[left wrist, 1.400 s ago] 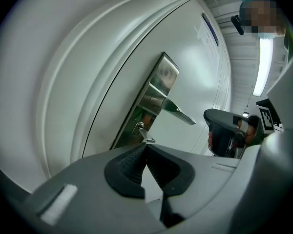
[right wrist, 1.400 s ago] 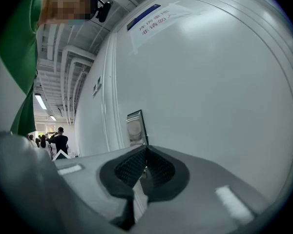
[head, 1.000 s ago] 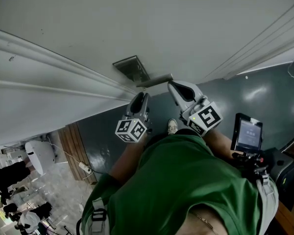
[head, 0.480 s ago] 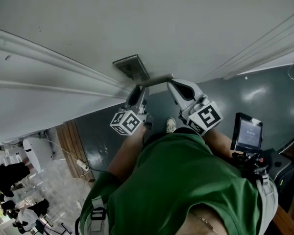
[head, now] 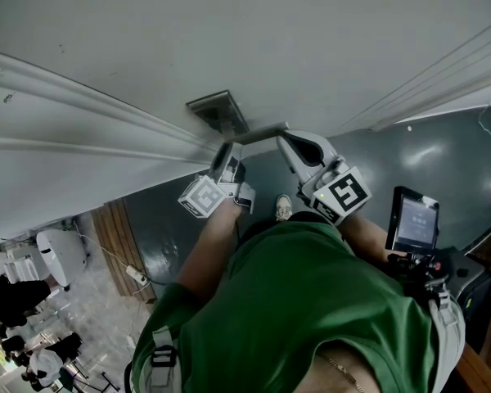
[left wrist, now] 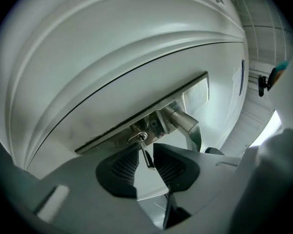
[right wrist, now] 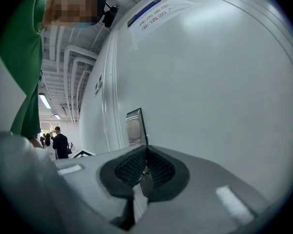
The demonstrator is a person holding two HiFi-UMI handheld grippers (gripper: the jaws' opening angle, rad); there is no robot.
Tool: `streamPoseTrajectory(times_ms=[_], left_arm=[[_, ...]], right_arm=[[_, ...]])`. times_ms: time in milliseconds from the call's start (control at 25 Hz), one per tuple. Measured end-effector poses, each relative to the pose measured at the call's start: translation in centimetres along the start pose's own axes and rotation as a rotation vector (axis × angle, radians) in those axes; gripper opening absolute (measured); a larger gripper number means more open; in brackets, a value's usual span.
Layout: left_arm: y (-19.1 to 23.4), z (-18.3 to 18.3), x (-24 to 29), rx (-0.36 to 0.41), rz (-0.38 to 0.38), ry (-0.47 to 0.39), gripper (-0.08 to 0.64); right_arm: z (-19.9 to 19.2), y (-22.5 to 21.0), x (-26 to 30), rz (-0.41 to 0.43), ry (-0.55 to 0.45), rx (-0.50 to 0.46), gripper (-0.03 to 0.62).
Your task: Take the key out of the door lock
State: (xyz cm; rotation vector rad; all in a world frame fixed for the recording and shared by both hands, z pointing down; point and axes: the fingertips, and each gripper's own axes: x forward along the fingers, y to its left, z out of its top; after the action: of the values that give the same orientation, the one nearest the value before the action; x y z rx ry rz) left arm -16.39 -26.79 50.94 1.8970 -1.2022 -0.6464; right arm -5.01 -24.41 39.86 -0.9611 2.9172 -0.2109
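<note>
the key is seen seated in the lock on the door, caught between the pads of the left gripper. those jaws have just been closing around it, but a gap is left and it is not yet pinched. the handle is clamped tight by the right gripper, just beside the left.
</note>
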Motion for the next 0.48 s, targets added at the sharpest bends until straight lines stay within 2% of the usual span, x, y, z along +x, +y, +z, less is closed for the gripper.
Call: streamPoseTrajectory(times_ms=[320, 480], left_arm=[[0.11, -0.39, 0.08, -0.111, -0.041, 0.007, 0.066], [0.35, -0.57, 0.01, -0.191, -0.056, 0.001, 0.055]], right_arm=[[-0.17, -0.04, 0.12, 0.001, 0.009, -0.001, 0.003], [-0.13, -0.08, 0.13, 0.002, 0.007, -0.001, 0.002]])
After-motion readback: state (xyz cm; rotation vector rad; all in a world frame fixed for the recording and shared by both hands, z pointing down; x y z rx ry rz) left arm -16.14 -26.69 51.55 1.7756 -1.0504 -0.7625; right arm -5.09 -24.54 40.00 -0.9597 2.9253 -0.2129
